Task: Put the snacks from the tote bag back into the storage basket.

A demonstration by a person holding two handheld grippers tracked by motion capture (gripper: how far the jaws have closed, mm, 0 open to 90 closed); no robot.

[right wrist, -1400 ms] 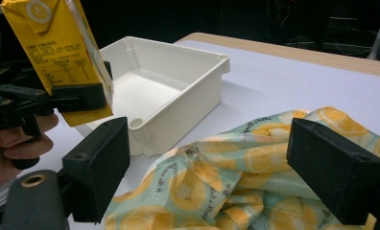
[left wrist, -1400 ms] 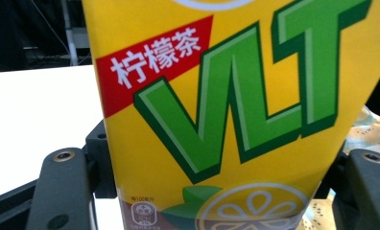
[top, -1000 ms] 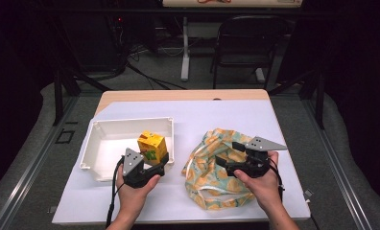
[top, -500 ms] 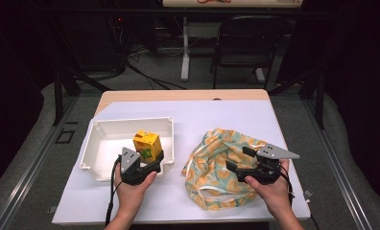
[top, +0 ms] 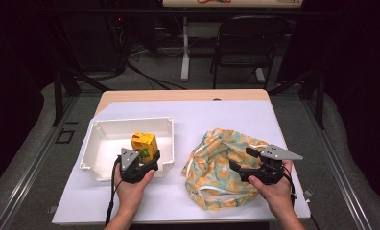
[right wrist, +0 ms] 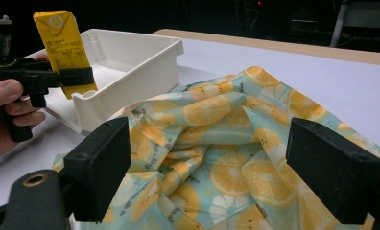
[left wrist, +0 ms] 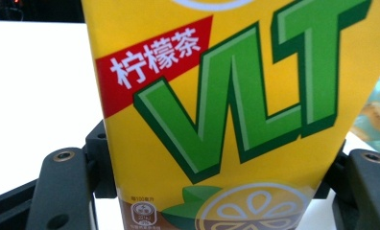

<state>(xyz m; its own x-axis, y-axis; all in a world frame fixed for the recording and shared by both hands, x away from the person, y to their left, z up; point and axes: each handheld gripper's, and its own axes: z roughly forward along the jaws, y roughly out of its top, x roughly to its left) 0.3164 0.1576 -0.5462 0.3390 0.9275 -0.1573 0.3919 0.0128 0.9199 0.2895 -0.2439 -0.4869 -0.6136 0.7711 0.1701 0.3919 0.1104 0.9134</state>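
The left gripper is clamping a yellow lemon-tea carton between its black jaws, which are pressing on the carton's two side faces, as the left gripper view is showing at close range. The carton is hanging upright over the near right corner of the white tray, just inside the tray's near wall and, as far as the right gripper view is showing, raised off the tray's floor. The step in hand is looking like setting the carton down in the tray. To do it well, the person should be keeping the carton vertical, carrying it a little farther in from the tray's near wall so its base is not catching the rim, and lowering it until the base is resting flat on the tray's floor before the jaws are parting; letting go while it is tilted or in the air is likely to tip a tall, narrow carton. The right gripper is hovering with its jaws spread wide and holding nothing, over the crumpled orange-print cloth bag that is lying on the table just beside the tray's right wall. It should be staying clear of the tray, so that neither it nor the bag is nudging the tray while the carton is settling.
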